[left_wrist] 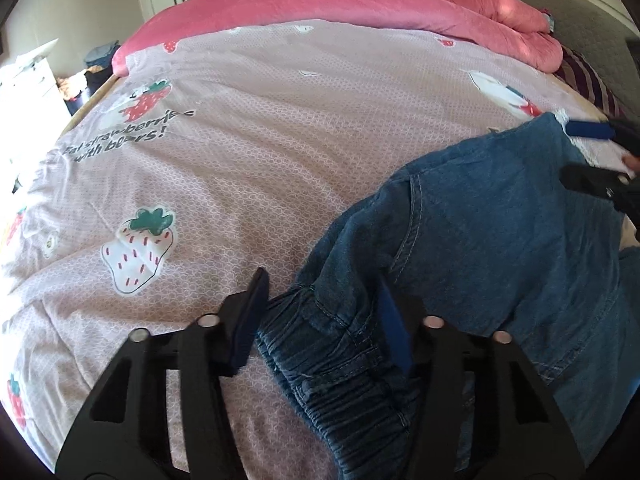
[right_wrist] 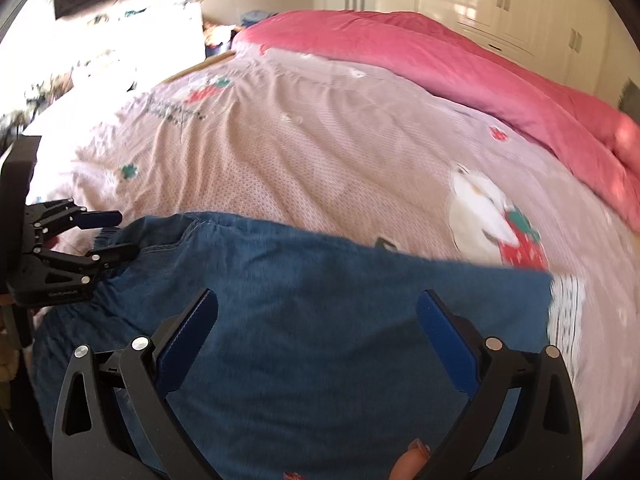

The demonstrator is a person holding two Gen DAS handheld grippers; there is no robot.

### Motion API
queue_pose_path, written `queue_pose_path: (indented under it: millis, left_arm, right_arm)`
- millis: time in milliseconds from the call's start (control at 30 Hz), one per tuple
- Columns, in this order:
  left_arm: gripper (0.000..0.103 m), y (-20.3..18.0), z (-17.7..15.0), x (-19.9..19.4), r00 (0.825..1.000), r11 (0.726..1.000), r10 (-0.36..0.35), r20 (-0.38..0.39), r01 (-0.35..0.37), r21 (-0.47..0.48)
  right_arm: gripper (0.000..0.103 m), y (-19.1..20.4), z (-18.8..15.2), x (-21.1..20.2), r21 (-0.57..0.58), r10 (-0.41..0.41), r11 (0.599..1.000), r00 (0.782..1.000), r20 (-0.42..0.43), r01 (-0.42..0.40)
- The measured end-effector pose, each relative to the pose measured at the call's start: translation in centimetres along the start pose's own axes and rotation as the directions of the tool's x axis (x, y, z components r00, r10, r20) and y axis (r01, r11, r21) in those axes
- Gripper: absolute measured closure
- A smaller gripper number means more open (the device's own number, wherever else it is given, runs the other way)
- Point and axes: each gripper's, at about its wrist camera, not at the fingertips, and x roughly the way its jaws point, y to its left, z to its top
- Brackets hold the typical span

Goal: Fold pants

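With my left gripper [left_wrist: 324, 320] half-closed around the pants' [left_wrist: 480, 232] elastic waistband [left_wrist: 332, 364] and my right gripper [right_wrist: 316, 320] spread open over the denim, I ready a fold.

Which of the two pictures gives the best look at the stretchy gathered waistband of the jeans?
The left wrist view: the waistband fills the foreground, ruching sharp, between the left claw's pads. The right wrist view shows only a sliver of it at the far left.
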Motion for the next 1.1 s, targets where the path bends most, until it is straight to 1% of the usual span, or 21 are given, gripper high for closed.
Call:
queue_pose_path:
  millis: [33,67,100,133,200,333,400,467,533,567,600,667,700,733,767,900,967,1100]
  left_arm:
    - [0.077,-0.1,0.0,0.1,1.0,1.0,0.003,0.0,-0.003,0.009]
    - [0.08,-0.1,0.0,0.2,1.0,1.0,0.001,0.002,-0.001,0.014]
    - [0.087,-0.1,0.0,0.3,1.0,1.0,-0.004,0.004,0.004,0.016]
    - [0.096,0.1,0.0,0.1,1.0,1.0,-0.015,0.014,0.015,0.015]
    - [0.097,0.5,0.1,-0.4,0.999,0.999,-0.039,0.036,0.039,-0.006]
    - [0.097,1.5,0.4,-2.4,0.991,0.997,-0.054,0.119,0.059,-0.041]
    - [0.097,1.7,0.5,-3.2,0.986,0.996,-0.063,0.153,0.071,-0.047]
    - [0.097,1.7,0.6,-3.9,0.98,0.997,-0.058,0.191,0.067,-0.044]
    - [0.097,1.7,0.7,-4.4,0.975,0.996,-0.063,0.212,0.073,-0.042]
    - [0.097,1.7,0.8,-4.5,0.973,0.996,-0.063,0.22,0.074,-0.043]
    - [0.097,1.8,0.7,-4.5,0.973,0.996,-0.063,0.223,0.074,-0.043]
    - [0.097,1.9,0.7,-4.4,0.973,0.996,-0.061,0.223,0.074,-0.051]
    - [0.097,2.1,0.7,-4.3,0.974,0.996,-0.062,0.22,0.076,-0.055]
    - [0.097,2.1,0.6,-4.2,0.974,0.995,-0.06,0.219,0.075,-0.06]
    - [0.097,2.2,0.5,-4.3,0.974,0.995,-0.057,0.22,0.073,-0.064]
    - [0.097,2.5,0.4,-4.7,0.97,0.995,-0.056,0.236,0.075,-0.072]
    - [0.097,2.4,0.3,-5.1,0.967,0.995,-0.057,0.249,0.077,-0.071]
    - [0.097,2.2,-0.2,-6.3,0.956,0.995,-0.067,0.284,0.087,-0.058]
  right_arm:
    - [0.004,0.3,0.5,0.7,-0.024,0.0,1.0,1.0,-0.014,0.0]
    - [0.004,0.4,0.9,1.4,-0.046,-0.001,0.999,1.0,-0.03,-0.001]
    - [0.004,0.6,1.3,2.0,-0.064,-0.002,0.998,0.999,-0.042,-0.001]
    - [0.004,0.7,1.6,2.4,-0.077,-0.003,0.997,0.999,-0.051,-0.001]
    - [0.004,1.0,2.1,3.3,-0.103,-0.002,0.995,0.997,-0.071,-0.006]
    - [0.004,1.3,3.3,4.9,-0.158,0.009,0.987,0.995,-0.104,-0.026]
    - [0.004,1.8,3.8,5.5,-0.206,0.013,0.978,0.993,-0.115,-0.036]
    - [0.004,2.4,4.3,6.2,-0.258,0.019,0.965,0.992,-0.128,-0.051]
    - [0.005,3.1,4.8,6.6,-0.306,0.043,0.948,0.99,-0.135,-0.083]
    - [0.007,3.3,4.9,6.7,-0.317,0.048,0.944,0.989,-0.138,-0.09]
    - [0.01,3.5,5.1,6.9,-0.326,0.058,0.94,0.988,-0.144,-0.103]
    - [0.062,3.8,5.3,7.0,-0.328,0.092,0.934,0.982,-0.168,-0.144]
    - [0.068,4.0,5.3,6.9,-0.322,0.108,0.933,0.978,-0.178,-0.162]
    - [0.082,4.2,5.1,6.6,-0.323,0.131,0.928,0.974,-0.184,-0.186]
    - [0.093,4.5,4.8,6.3,-0.331,0.138,0.924,0.974,-0.179,-0.192]
    - [0.098,4.8,4.1,4.2,-0.33,0.128,0.929,0.983,-0.133,-0.166]
    - [0.098,4.6,3.9,2.5,-0.312,0.126,0.939,0.988,-0.085,-0.146]
    - [0.098,4.6,3.6,-1.5,-0.269,0.138,0.954,0.99,-0.004,-0.134]
